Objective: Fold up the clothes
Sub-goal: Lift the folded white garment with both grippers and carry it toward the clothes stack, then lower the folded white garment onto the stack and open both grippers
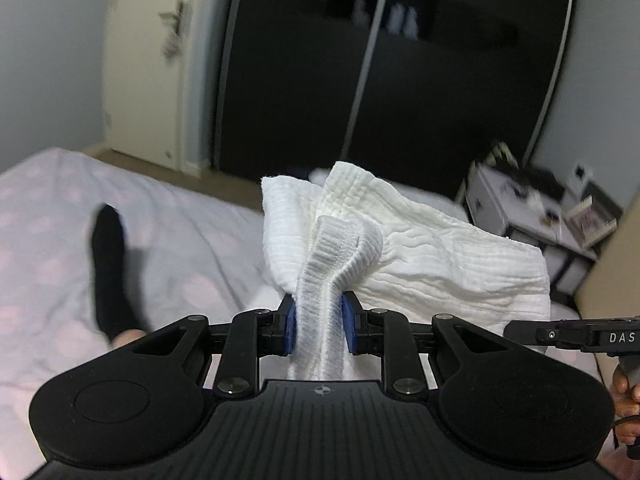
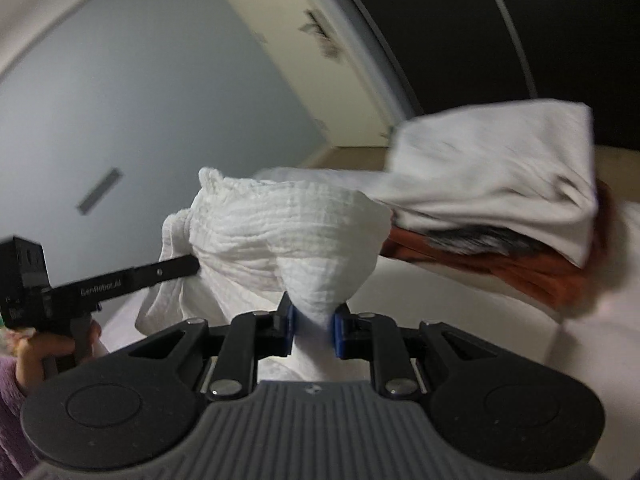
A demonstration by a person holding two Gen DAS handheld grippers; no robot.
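**Both grippers pinch a white crinkled garment above the bed**

Clearly, the white garment (image 1: 400,240) hangs in the air between the two tools, lifted off the bed (image 1: 180,248). From the left wrist view, the left gripper (image 1: 319,326) has its blue pads clenched on a ribbed band of the cloth; that band runs straight away from the camera, along the fingers, then the fabric spreads to the right in a wide, crinkled sheet whose long axis slants down toward the right gripper (image 1: 576,336) at the frame's right edge.

From the right wrist view, the right gripper (image 2: 313,330) is clamped on a bunched corner of the same garment (image 2: 280,232), which balloons upward and left toward the left gripper (image 2: 176,268), whose fingers disappear into the folds.

A black sock (image 1: 110,272) lies on the sheet to the left, well apart from the garment, with bare bedding around it. To the right of the garment in the right wrist view sits a stack of folded clothes (image 2: 500,216), white on top of orange, near but blurred. A dark wardrobe (image 1: 380,72) stands beyond the bed's far edge.

Readable writing: "DAS" on the right gripper's side and "GenRobot.AI" on the left gripper's side.
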